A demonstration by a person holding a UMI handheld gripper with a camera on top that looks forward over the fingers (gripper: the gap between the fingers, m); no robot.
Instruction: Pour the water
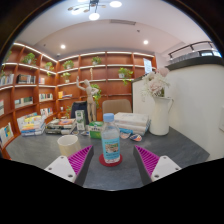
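A clear water bottle (110, 139) with a green cap and a blue and white label stands upright on a red coaster on the grey table (40, 150). It sits between my two fingers and a little ahead of them, with a wide gap on each side. My gripper (112, 162) is open; the magenta pads (79, 158) flank the bottle without touching it. A pale cup (67, 144) rests on the table to the left of the bottle, just beyond the left finger.
A white jug with flowers (159, 112) stands at the right rear of the table. Boxes and packets (128, 124) lie behind the bottle. Wooden lit shelves (40, 95) line the room's back wall, and a chair (117, 105) stands beyond the table.
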